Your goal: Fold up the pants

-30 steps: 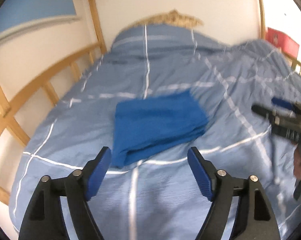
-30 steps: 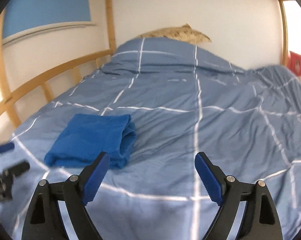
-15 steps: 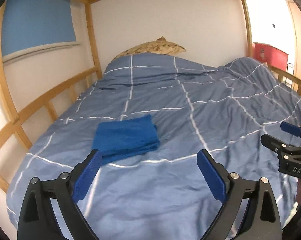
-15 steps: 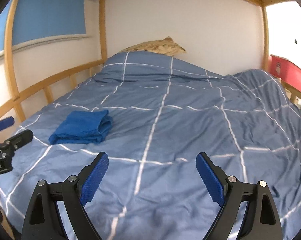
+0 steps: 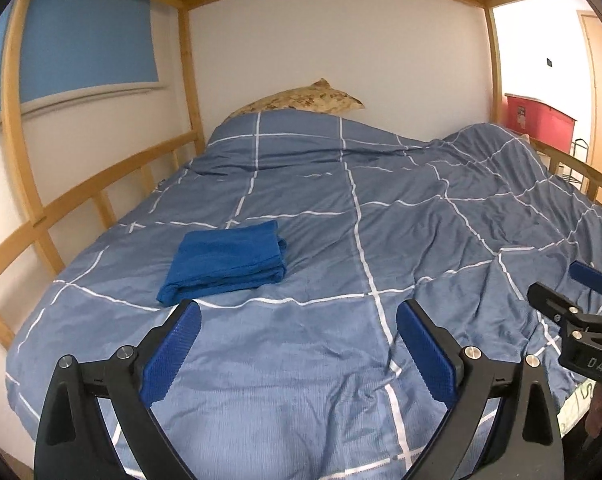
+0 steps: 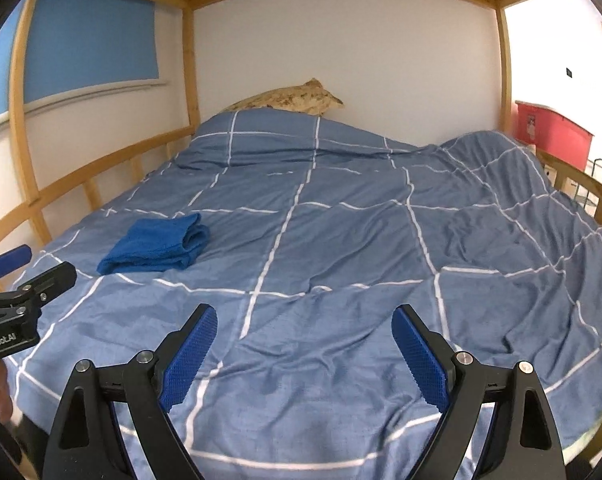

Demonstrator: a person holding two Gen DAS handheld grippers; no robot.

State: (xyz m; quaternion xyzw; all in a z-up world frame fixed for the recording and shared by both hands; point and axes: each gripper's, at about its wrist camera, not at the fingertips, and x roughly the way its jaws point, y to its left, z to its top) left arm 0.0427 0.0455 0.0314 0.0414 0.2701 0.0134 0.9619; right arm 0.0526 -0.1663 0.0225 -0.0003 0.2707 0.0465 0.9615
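The blue pants lie folded in a neat rectangle on the left side of the bed; they also show in the right wrist view. My left gripper is open and empty, held back near the foot of the bed, apart from the pants. My right gripper is open and empty, further right over the foot of the bed. The right gripper shows at the right edge of the left wrist view. The left gripper shows at the left edge of the right wrist view.
A blue checked duvet covers the bed and is bunched up at the right. A patterned pillow lies at the head. Wooden rails run along the left and right sides. A red bin stands beyond the right rail.
Both grippers have pulled back from the folded pants toward the foot of the bed. The pants have stayed in place and look smaller and farther away.
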